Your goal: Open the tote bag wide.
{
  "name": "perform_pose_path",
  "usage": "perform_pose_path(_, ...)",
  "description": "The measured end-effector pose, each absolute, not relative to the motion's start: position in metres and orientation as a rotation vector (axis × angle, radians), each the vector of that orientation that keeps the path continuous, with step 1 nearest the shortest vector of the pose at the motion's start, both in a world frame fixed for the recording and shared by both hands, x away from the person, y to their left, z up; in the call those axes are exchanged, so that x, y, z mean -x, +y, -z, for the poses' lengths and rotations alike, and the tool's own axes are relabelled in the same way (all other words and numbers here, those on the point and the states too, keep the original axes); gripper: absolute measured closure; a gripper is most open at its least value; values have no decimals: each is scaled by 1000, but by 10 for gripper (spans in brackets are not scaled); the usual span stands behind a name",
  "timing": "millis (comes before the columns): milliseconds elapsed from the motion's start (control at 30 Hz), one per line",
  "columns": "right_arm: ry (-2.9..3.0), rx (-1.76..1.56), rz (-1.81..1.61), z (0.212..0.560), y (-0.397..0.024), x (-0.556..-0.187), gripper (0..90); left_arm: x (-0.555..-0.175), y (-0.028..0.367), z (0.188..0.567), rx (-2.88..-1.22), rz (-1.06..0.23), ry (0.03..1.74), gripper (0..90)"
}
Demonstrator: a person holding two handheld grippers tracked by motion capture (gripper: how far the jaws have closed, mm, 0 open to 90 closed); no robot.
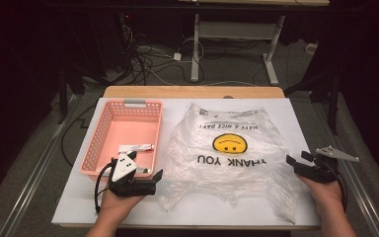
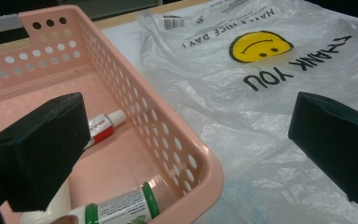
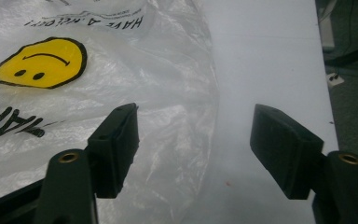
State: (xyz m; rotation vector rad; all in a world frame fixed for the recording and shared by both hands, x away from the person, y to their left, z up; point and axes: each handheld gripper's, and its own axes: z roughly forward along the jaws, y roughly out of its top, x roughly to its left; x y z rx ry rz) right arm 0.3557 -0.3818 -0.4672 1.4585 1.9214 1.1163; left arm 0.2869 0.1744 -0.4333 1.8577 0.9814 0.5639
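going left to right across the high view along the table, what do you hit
pink basket with a small tube lying in it → left gripper at the basket's near corner → clear plastic bag with the yellow smiley and THANK YOU print → right gripper at the bag's right edge, jaws apart

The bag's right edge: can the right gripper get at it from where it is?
Probably yes. The right gripper has open jaws astride the bag edge, with nothing between them on the table.
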Motion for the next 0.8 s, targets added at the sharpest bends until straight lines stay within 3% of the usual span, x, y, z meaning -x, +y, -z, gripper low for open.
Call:
perform_pose_path(267,1977,-1521,-1079,472,-383,-378,429,-286,170,434,-1865,-559,982,0)
perform_pose_path(467,2102,-1441,-966,474,-370,-379,594,-285,165,433,-1878,-562,968,0)
perform_pose_path(567,2109,-1425,-919,474,-366,-379,617,-285,165,433,-1897,-567,978,0)
perform_pose_path(633,2100,-1443,-922,474,-367,-379,723,-285,166,433,-1900,-573,986,0)
perform_pose_path(700,2104,-1441,-925,474,-367,-378,767,-285,167,433,-1900,-574,995,0)
perform_pose_path(767,2119,-1425,-928,474,-366,-378,900,-287,169,432,-1906,-587,1040,0)
perform_pose_path(800,2121,-1425,-941,474,-367,-377,900,-287,169,432,-1906,-587,1040,0)
